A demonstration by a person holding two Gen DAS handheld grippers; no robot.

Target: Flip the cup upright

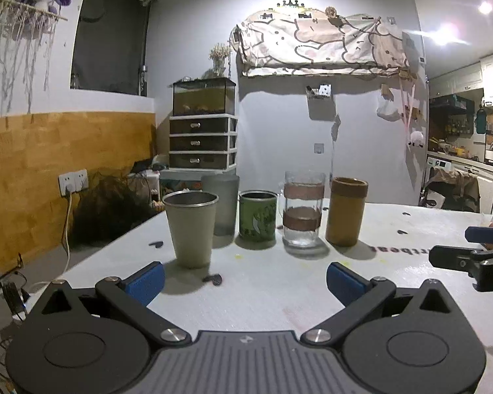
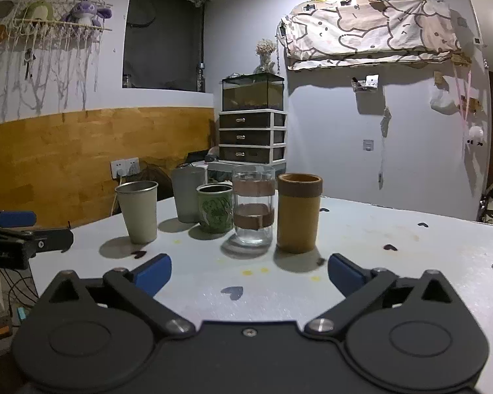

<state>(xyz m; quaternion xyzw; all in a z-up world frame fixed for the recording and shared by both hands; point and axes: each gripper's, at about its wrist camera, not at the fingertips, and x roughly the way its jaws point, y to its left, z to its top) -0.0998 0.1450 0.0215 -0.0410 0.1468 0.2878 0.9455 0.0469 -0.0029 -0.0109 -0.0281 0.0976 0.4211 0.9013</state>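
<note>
Several cups stand in a row on the white table [image 1: 262,295]. From the left they are a beige metal-rimmed cup [image 1: 190,228], a frosted grey cup [image 1: 221,205] behind it, a green printed cup [image 1: 257,215], a clear glass with brown bands [image 1: 303,208] and a tan cylinder cup [image 1: 344,211]. All stand with the mouth up. The right wrist view shows the same row: beige cup [image 2: 137,211], grey cup [image 2: 187,193], green cup [image 2: 215,208], glass [image 2: 253,208], tan cup [image 2: 298,212]. My left gripper [image 1: 244,282] is open and empty, short of the row. My right gripper [image 2: 248,274] is open and empty too.
The right gripper's fingers [image 1: 469,252] show at the right edge of the left wrist view. The left gripper's fingers [image 2: 20,229] show at the left edge of the right wrist view. A drawer unit with a tank [image 1: 203,131] stands behind the table. Cables [image 1: 66,229] hang at the left.
</note>
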